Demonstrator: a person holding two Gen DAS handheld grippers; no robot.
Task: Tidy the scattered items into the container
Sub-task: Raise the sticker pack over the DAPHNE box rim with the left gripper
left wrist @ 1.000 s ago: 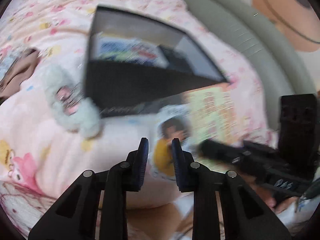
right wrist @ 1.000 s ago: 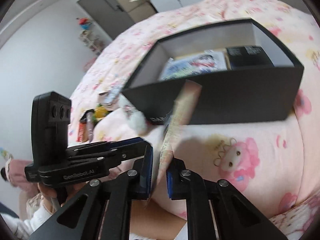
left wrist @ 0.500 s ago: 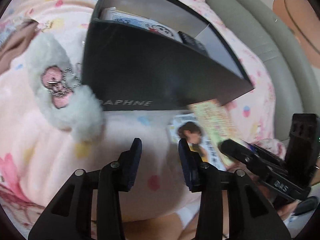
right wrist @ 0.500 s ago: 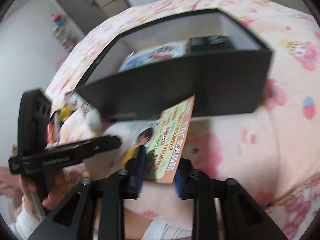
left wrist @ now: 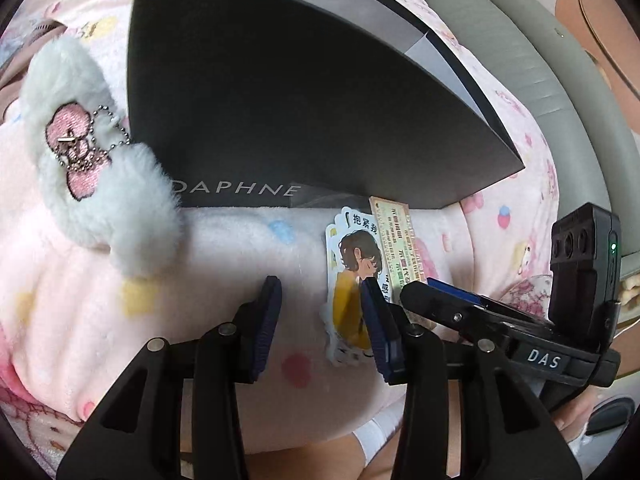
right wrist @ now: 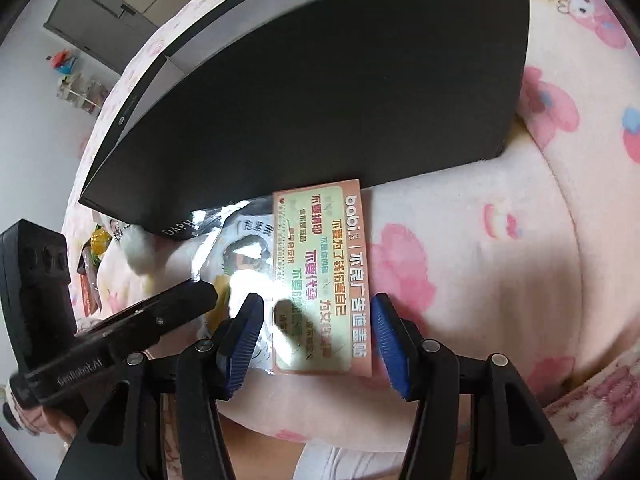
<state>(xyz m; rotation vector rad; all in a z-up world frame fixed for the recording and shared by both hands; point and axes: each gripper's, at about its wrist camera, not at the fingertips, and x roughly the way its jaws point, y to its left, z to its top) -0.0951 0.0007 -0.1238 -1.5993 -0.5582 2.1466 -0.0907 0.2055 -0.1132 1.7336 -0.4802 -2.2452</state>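
Sticker pack between open right tongs

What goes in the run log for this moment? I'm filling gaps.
left gripper: open | right gripper: open, straddling sticker card | card flat on blanket, against black box

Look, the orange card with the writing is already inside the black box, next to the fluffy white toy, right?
Not quite. The orange card is not inside the black box; the right wrist view shows it lying flat on the pink blanket just in front of the box, between the open fingers of the right gripper. The fluffy white toy also lies on the blanket, outside the box.
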